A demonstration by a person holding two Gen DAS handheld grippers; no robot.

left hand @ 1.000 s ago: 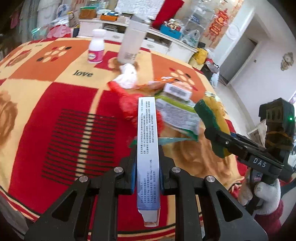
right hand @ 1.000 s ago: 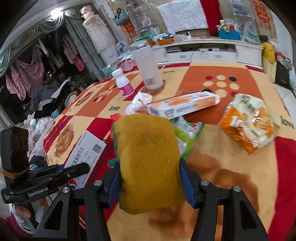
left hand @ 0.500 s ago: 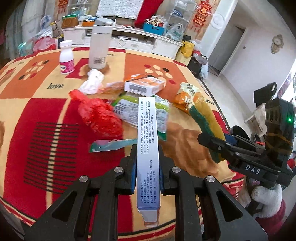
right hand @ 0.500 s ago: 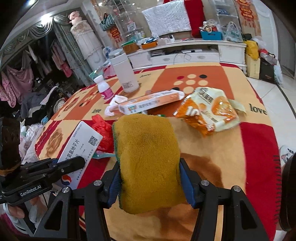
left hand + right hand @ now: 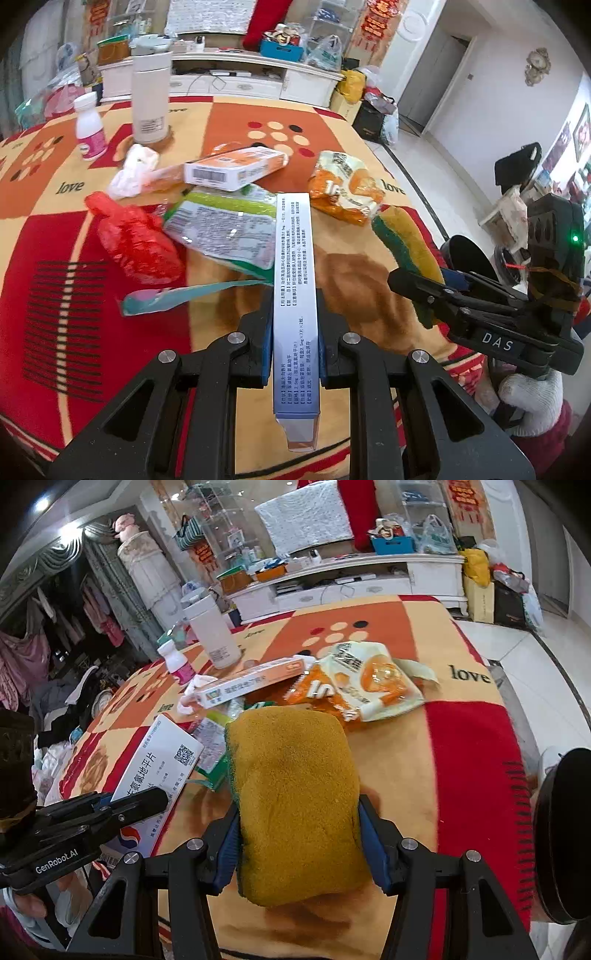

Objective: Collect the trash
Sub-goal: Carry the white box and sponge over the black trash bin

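Left gripper (image 5: 293,325) clamps a box (image 5: 295,295); right gripper (image 5: 297,830) clamps a sponge (image 5: 295,797); wrappers (image 5: 343,188) litter the blanket (image 5: 74,295); dark bin (image 5: 565,830) alongside.

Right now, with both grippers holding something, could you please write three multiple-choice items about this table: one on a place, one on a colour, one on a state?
1. Where does the small pink-labelled bottle stand?
A. beside the tall white flask
B. on the orange snack bag
C. on the floor

2. What colour is the crumpled plastic bag near the green wrapper?
A. blue
B. red
C. black

3. What is the state of the right gripper?
A. open and empty
B. shut on the blue-and-white box
C. shut on the yellow sponge

Answers:
1 A: the bottle stands upright next to the flask on the cloth.
2 B: the bag is clearly red.
3 C: its fingers press the sponge's sides; the left gripper holds the box.
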